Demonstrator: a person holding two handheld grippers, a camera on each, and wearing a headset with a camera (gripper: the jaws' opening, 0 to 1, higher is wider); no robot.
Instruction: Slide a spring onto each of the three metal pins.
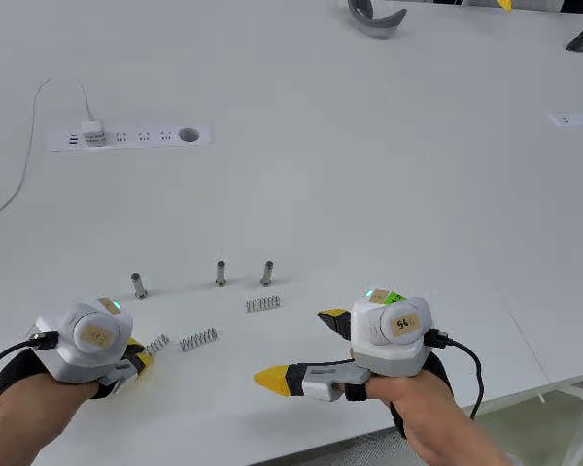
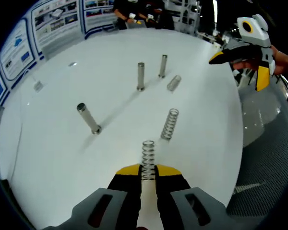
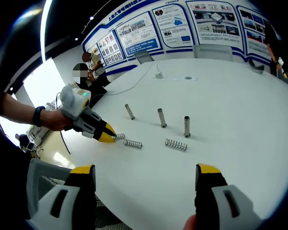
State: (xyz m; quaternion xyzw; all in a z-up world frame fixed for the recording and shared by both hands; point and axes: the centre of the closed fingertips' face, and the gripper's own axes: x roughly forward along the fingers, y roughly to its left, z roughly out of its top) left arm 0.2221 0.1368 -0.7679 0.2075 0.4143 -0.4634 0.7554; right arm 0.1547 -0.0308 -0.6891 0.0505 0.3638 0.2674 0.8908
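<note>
Pinching the first spring by its near end, the left gripper is working low at the near-left of the white table, jaws closed tight on the coil. Its own view is making that grip plain, while the head view is offering just a stub of coil past the yellow tips. The right gripper is hovering by the front edge, jaws spread wide and empty. Three pins are standing upright in a row: left pin, middle pin, right pin. The second spring is lying flat between the two grippers, and the third spring is lying just in front of the right pin. Bare tabletop is stretching well behind the pins up to a power strip, and the front edge is running close under both hands. The right gripper view is adding wall posters beyond the far edge.
</note>
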